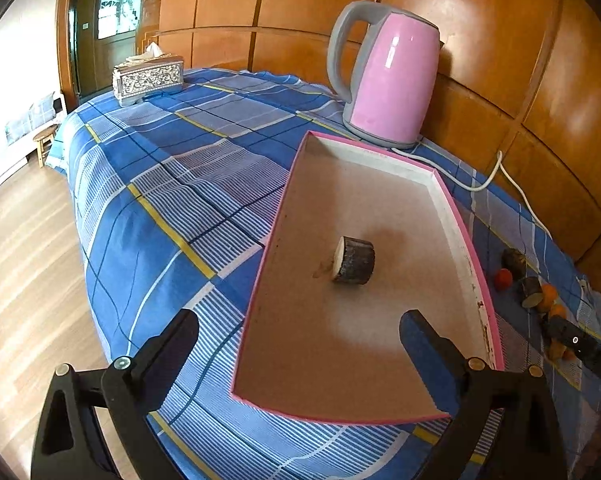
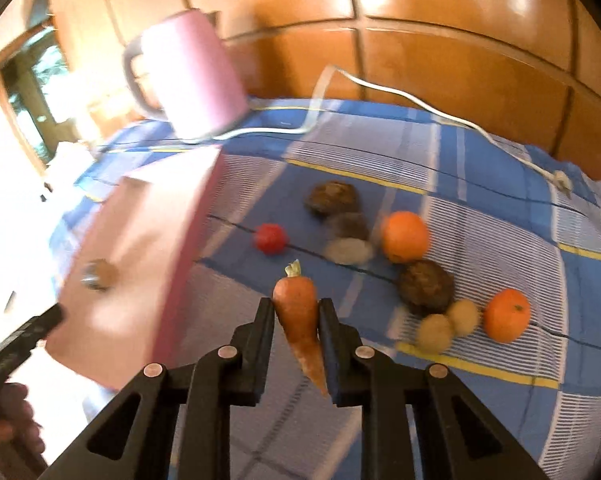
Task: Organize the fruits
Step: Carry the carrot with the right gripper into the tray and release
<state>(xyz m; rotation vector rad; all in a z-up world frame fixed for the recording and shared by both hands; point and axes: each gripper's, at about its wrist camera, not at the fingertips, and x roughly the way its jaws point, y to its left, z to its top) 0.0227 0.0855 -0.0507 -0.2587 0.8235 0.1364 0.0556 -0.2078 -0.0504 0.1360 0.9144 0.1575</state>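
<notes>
— Tray first: what's in it?

— One thing only, a short dark-skinned chunk with a pale cut face, lying on its side near the middle of the pinkish floor. The tray is shallow, pink-rimmed, with white inner walls, and it sits on the blue plaid cloth that covers the counter. The right wrist view shows the same tray and chunk, both blurred.

— And the left tongs?

— Spread wide, holding nothing. One finger is over the cloth just outside the tray's near corner, the other over the tray's floor.

— The right tongs?

— Pinching a carrot between the two fingers, leafy stub pointing away from the camera, thin tip hanging back toward it. It is held just to the right of the tray.

— What lies loose on the cloth?

— Beyond the carrot, a small red fruit, then a dark brown lump with a blurred cut piece beside it showing a pale face. An orange sits just beside that piece. Nearer, another dark lump, two small yellowish-brown round fruits touching each other, and a second orange to their right.

— Anything else on the counter?

— A pink kettle with a grey handle stands just behind the tray's far end, its white cord trailing over the cloth. A patterned silver tissue box sits at the far left corner.
</notes>
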